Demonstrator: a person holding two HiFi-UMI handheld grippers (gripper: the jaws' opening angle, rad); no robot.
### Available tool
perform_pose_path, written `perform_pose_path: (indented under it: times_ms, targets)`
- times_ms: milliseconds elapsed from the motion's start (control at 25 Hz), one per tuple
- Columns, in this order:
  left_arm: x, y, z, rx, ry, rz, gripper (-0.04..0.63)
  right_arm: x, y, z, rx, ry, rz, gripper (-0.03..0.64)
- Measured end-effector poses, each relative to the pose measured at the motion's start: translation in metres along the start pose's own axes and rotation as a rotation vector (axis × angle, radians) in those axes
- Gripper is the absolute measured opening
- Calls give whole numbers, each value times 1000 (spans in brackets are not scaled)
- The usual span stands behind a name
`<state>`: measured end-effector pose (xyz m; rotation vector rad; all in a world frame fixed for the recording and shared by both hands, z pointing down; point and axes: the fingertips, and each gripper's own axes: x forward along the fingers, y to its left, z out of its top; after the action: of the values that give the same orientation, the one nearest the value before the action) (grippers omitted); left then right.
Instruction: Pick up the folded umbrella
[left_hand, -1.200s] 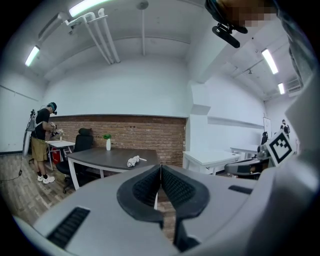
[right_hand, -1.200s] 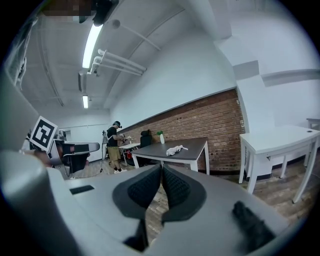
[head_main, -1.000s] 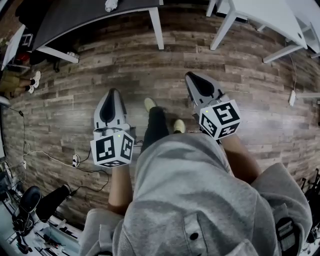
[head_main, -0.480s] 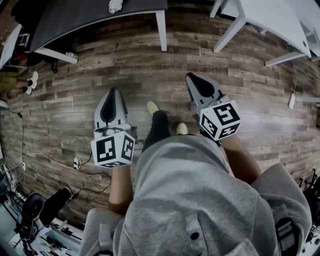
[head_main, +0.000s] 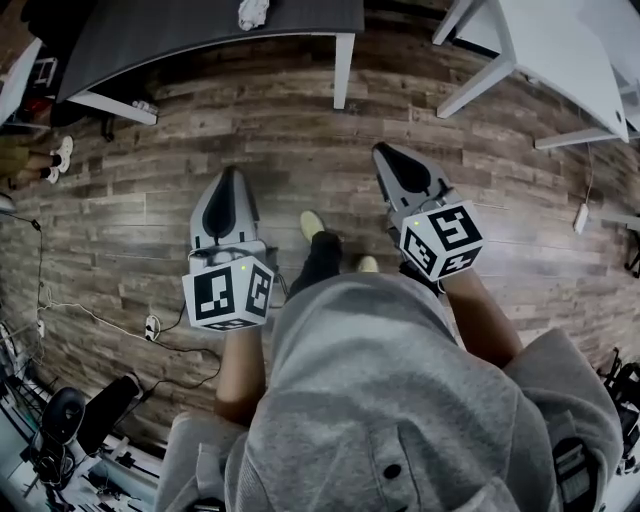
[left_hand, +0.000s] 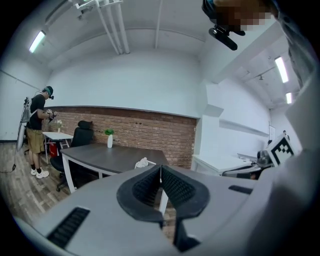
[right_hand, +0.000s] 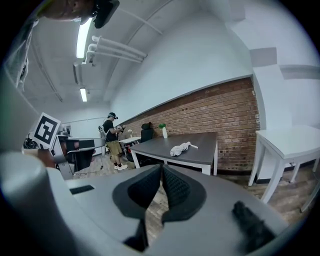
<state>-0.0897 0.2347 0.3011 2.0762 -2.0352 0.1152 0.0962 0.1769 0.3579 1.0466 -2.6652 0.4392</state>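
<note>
Bright ceiling tubes (right_hand: 83, 37) — fisheye-warped edges

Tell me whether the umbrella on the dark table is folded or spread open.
Folded: the umbrella lies on the dark table as a small pale bundle, canopy gathered, nothing spread.

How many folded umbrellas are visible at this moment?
1. The folded umbrella lies on the dark table, toward the end near the brick wall. None shows on the white table; others may be hidden out of frame.
</note>
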Motion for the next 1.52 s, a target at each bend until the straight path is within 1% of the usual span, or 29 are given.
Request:
perform_pose_path:
  times_ms: [160, 560, 760, 920, 1120, 1320, 1520]
  targets:
    - [19, 12, 8, 0, -5, -10, 20, 19, 0, 7, -8, 12, -4, 26]
    - [55, 36, 15, -1, 20, -32, 20, 63, -13, 26, -14, 26, -24, 26]
    - [66, 54, 25, -4, 7, -44, 20, 86, -6, 37, -27, 26, -22, 25]
    - [78, 69, 26, -21, -1, -65, 20, 106, 3, 41, -63, 29, -19, 25]
    - [93, 86, 29, -7, 2, -82, 20, 130, 6, 50, -70, 15, -36, 25]
    - [101, 87, 30, -28, -1, -111, 20, 138, 0, 56, -77, 5, -65, 26]
    - [106, 86, 34, -23, 1, -126, 20, 140, -6, 64, -69, -3, -80, 25]
